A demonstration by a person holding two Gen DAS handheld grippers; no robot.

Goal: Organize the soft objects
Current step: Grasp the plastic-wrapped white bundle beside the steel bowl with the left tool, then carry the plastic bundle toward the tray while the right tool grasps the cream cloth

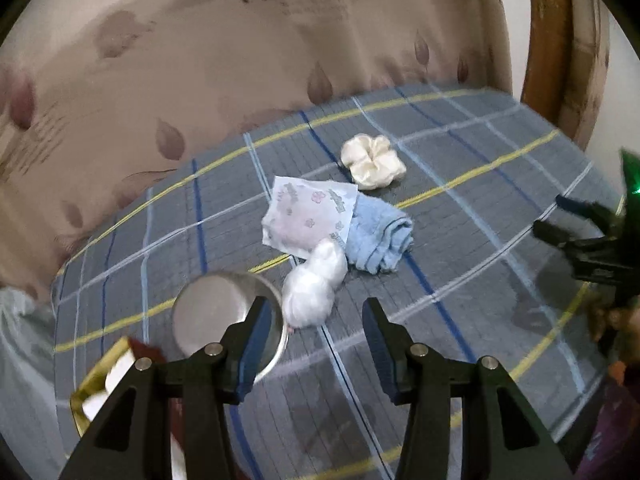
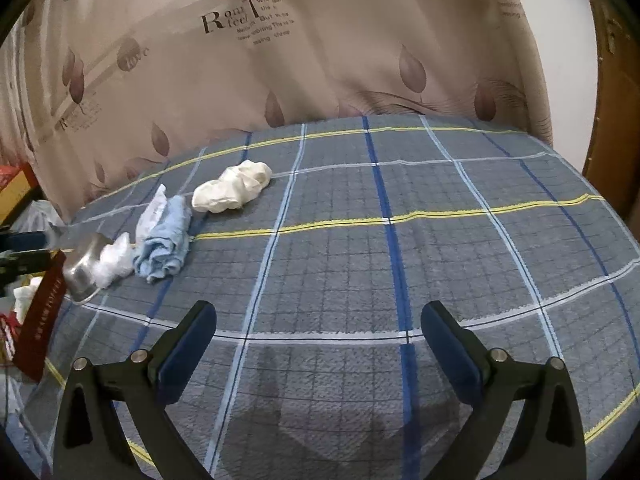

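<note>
Left to right across the checked bedspread (image 2: 360, 240): at the far left edge sits a shiny steel bowl (image 1: 224, 312), round, thin-walled, smooth. It looks tilted or perched near the bed's edge, w/ a dark red box (image 2: 38, 320) right beside it. Touching the bowl's rim is a white crinkly bundle (image 1: 312, 288), prob. thin plastic or gauze, lumpy. Next a flat printed packet (image 1: 308, 216), glossy, pastel pattern, its corner lying over a light blue towel (image 1: 376, 236) — terry, loosely rolled, floppy. Just past those, apart from them, a cream satin scrunchie (image 1: 372, 162), ruffled and slick.

The left gripper (image 1: 316, 340) hangs over the bowl/bundle, jaws partly spread w/ nothing between them. The right gripper (image 2: 320, 344) is over bare bedspread well right of the pile, jaws spread wide, empty.

Risks: bowl is light and sits on soft bedding near the edge, so a nudge from the left finger could tip it or send it off. Bundle is slippery; a shallow pinch may let it slide out. Grabbing the towel will likely drag the packet along, since they overlap. Satin scrunchie could squirt from the pads — needs a deep bite.
</note>
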